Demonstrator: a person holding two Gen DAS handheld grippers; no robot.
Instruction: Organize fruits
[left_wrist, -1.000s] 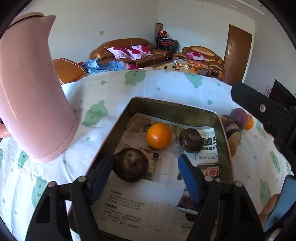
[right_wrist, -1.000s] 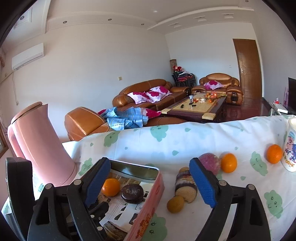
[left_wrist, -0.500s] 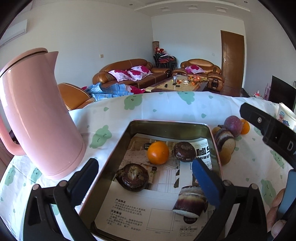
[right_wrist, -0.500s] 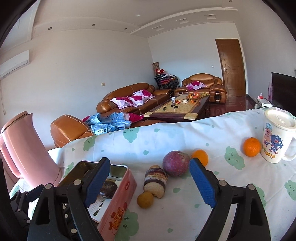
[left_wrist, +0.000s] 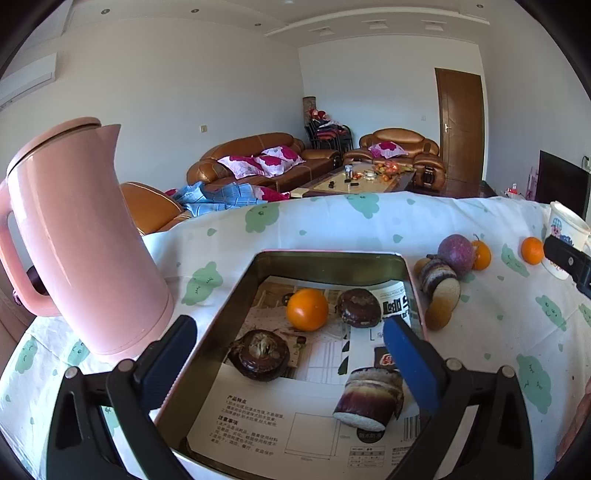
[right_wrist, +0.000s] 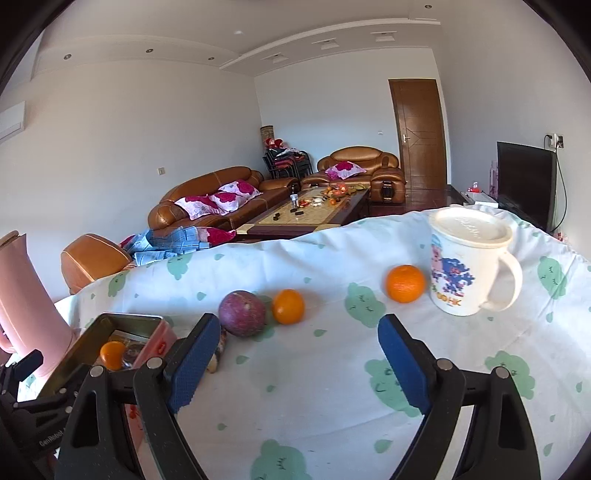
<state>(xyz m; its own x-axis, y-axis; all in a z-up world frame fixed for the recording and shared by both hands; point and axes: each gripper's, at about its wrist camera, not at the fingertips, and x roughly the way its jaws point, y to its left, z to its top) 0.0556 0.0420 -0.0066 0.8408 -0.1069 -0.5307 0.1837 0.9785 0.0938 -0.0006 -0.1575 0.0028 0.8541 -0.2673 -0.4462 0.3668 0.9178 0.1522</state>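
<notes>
A metal tin (left_wrist: 325, 262) lined with paper holds an orange (left_wrist: 307, 309), two dark round fruits (left_wrist: 359, 308) (left_wrist: 258, 355) and a cut purple cane piece (left_wrist: 369, 400). My left gripper (left_wrist: 291, 363) is open and empty above the tin's near end. On the cloth right of the tin lie another cane piece (left_wrist: 441, 284), a purple passion fruit (right_wrist: 242, 313) and two oranges (right_wrist: 288, 306) (right_wrist: 405, 283). My right gripper (right_wrist: 297, 360) is open and empty over the cloth, just in front of the passion fruit. The tin also shows in the right wrist view (right_wrist: 155, 334).
A tall pink kettle (left_wrist: 77, 240) stands left of the tin. A white lidded mug (right_wrist: 467, 262) stands at the right beside an orange. The table has a white cloth with green prints (right_wrist: 332, 387). Sofas and a coffee table lie beyond.
My left gripper has let go of the cane piece in the tin, opened wide and pulled back and up. My right gripper has swung right, toward the passion fruit and oranges.
</notes>
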